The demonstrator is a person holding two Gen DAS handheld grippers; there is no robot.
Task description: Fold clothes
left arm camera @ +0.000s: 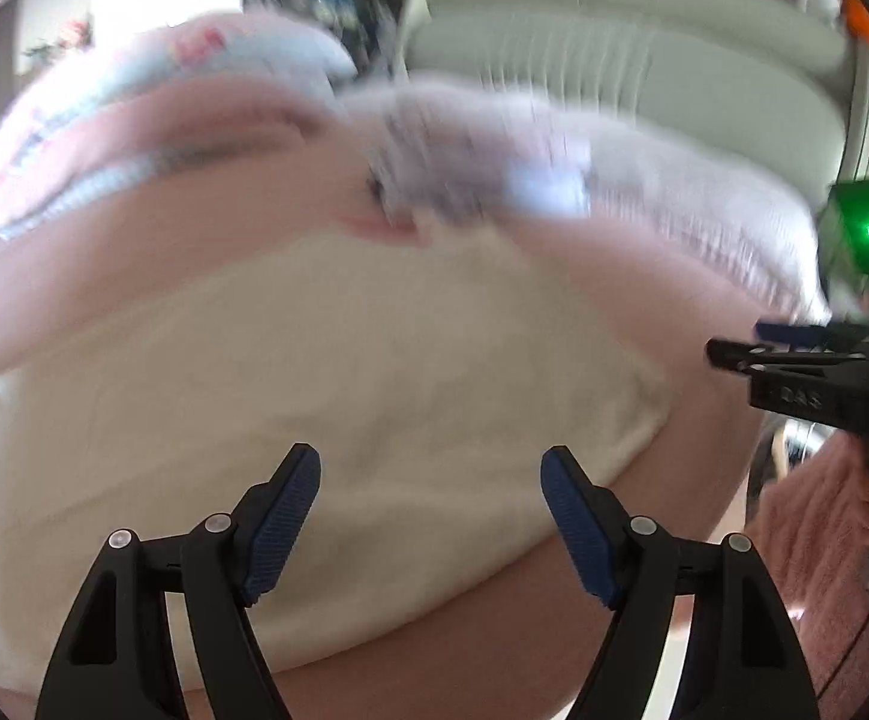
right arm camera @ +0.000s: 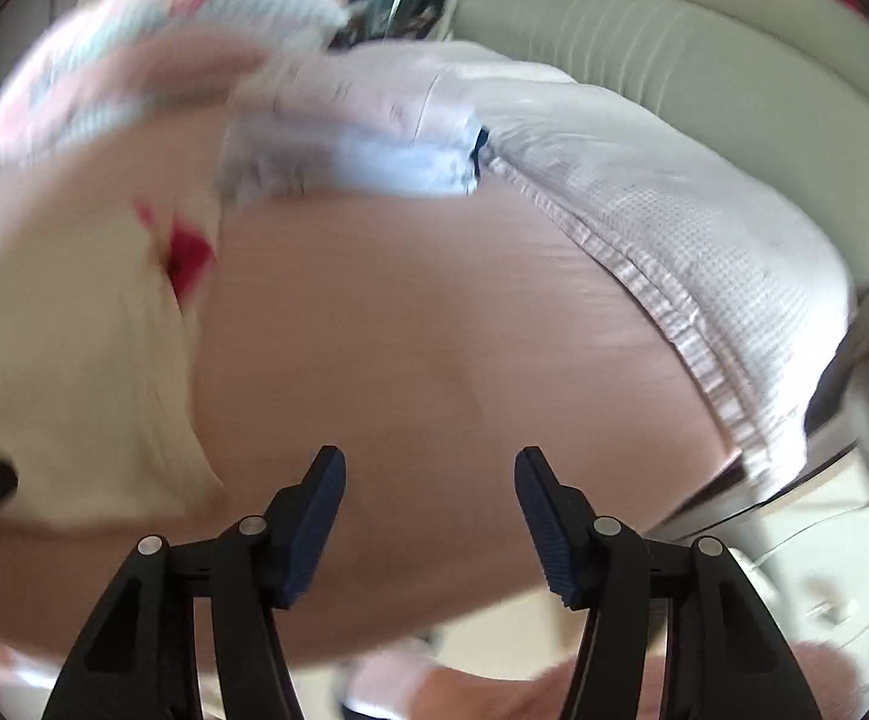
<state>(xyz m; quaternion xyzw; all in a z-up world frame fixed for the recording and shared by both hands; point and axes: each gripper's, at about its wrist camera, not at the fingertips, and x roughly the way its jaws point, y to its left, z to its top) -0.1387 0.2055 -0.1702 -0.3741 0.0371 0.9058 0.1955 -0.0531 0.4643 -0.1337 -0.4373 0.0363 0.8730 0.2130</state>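
a: what sort of place is this?
b: a home, likely a bedroom or living room: a pink bed sheet (right arm camera: 434, 330) with laundry on it, a cream garment (left arm camera: 314, 390), a checked cloth (right arm camera: 704, 228)
a: anything else?
b: a grey-green padded sofa (left arm camera: 614, 30) behind, household clutter blurred beyond

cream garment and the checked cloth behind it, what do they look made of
Cream garment: looks like soft matte knit, probably cotton jersey, from its gentle rumpling and lack of sheen; blur leaves it open. Checked cloth: seems a thin woven fabric, with a fine grid pattern and a crisp gathered edge.
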